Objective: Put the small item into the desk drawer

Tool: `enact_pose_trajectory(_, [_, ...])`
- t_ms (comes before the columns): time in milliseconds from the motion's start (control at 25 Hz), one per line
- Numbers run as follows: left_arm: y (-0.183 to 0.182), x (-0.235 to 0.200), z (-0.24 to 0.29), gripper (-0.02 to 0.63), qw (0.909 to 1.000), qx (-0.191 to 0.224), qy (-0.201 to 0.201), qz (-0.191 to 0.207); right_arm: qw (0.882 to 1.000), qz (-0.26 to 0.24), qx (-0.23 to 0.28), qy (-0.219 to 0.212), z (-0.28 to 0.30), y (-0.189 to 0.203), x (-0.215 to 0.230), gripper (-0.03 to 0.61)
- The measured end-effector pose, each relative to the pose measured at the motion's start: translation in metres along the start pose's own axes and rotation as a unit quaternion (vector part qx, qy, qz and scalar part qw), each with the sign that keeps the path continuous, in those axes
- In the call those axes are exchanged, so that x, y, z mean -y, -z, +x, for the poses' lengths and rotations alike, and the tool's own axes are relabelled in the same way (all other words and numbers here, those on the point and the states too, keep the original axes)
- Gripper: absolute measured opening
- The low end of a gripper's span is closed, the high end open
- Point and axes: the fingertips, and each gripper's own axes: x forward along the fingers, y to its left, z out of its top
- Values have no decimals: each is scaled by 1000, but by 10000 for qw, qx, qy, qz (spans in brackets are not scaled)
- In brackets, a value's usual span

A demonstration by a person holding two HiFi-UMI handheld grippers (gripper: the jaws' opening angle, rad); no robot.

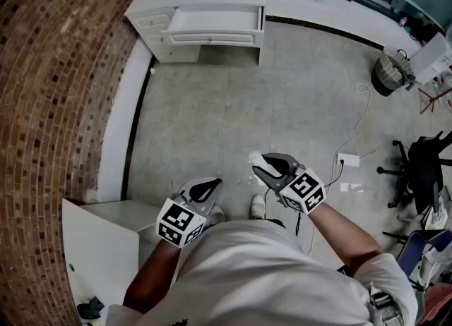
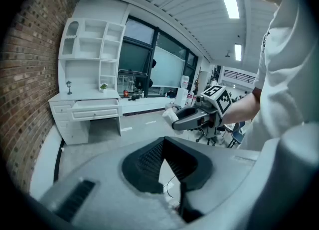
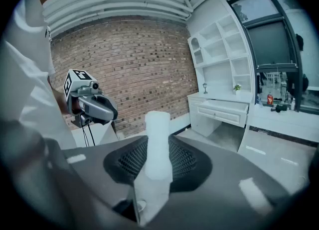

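Note:
The small item (image 1: pixel 254 157) is a white roll-like piece, and it stands upright between the pads in the right gripper view (image 3: pixel 158 144). My right gripper (image 1: pixel 259 166) is shut on it at waist height over the floor. My left gripper (image 1: pixel 212 185) hangs beside it to the left, its jaws meeting at the tips with nothing between them (image 2: pixel 163 145). The white desk (image 1: pixel 152 14) stands far ahead against the brick wall, and its drawer (image 1: pixel 215 20) is pulled out. The left gripper view also shows the drawer (image 2: pixel 94 110) and the right gripper (image 2: pixel 180 119) with the item (image 2: pixel 169 116).
A brick wall (image 1: pixel 56 92) runs along the left. A low white cabinet (image 1: pixel 106 233) stands at my lower left. On the right are a waste bin (image 1: pixel 388 72), an office chair (image 1: pixel 424 169) and a power strip (image 1: pixel 348 160) with its cable on the grey floor.

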Motion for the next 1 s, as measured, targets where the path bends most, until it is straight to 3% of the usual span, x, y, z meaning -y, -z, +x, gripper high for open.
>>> enact_pose_trajectory(360, [36,-66,-84,6,9991,278,-114,-299,9996,-54,-27,275,68,-33,-50,137])
enact_pose_trajectory(600, [66,-88,-118,6,9990,282,117,-330,9981,353,-8,509,101,-37,-73,138])
enact_pose_trajectory(800, [74,-107,-123,6,9984,319,193,-434,9973,376,-94,617,114,-45,-73,139])
enact_pose_trajectory(1000, [59,-136,-106,6,9979,411,135,-478,9977,262,-162,605,134,-57,-42,139])
